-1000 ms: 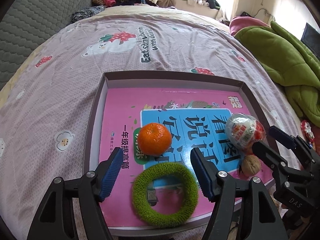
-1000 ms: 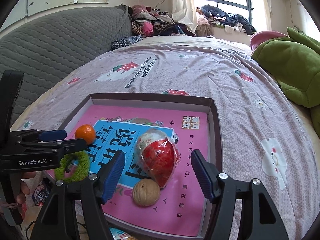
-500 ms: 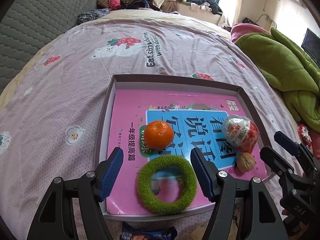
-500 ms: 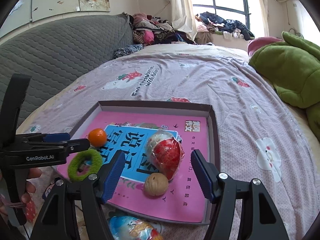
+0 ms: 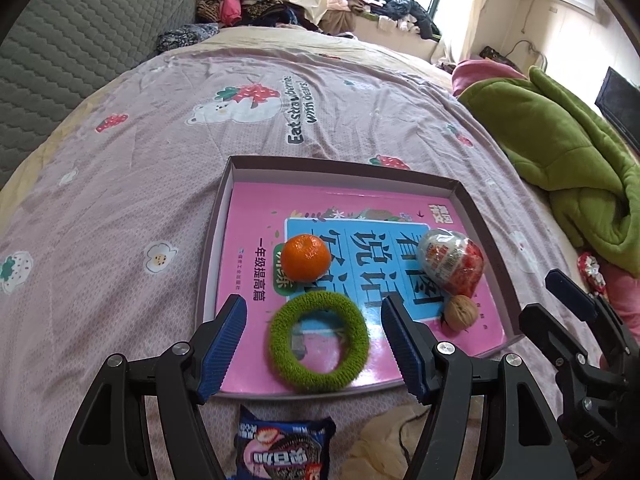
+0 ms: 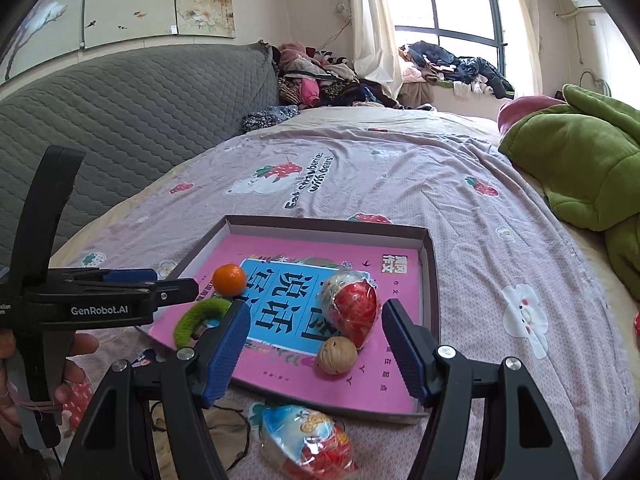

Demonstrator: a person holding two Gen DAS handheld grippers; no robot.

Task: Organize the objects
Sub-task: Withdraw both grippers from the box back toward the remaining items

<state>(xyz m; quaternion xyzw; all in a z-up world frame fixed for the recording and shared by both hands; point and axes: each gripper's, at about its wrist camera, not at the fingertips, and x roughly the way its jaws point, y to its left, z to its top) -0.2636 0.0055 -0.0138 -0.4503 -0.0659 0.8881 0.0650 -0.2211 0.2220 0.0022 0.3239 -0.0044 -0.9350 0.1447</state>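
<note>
**Both grippers apart over the tray, nothing held**

We see a shallow dark-rimmed tray (image 5: 218,216) on the pink strawberry bedsheet (image 5: 160,148), with a pink workbook (image 5: 328,208) lying flat inside it. On the workbook: a mandarin (image 5: 305,257) toward the tray's left side, a green fuzzy ring (image 5: 319,347) just in front of it near the tray's front rim, a foil-wrapped toy egg (image 5: 450,262) toward the right side, and a walnut (image 5: 461,312) just in front of that egg.

The left gripper (image 5: 314,350) hangs above the tray's front edge, fingers spread wide on either side of the ring, gripping nothing. The right gripper (image 6: 316,350) is also spread, empty, near the tray's front right, with the walnut between its fingers in its own view.

Outside the tray, just before its front rim, lie an Oreo packet (image 5: 285,450) and a second wrapped toy egg (image 6: 308,442). A green blanket (image 5: 560,152) sits well to the tray's right.
</note>
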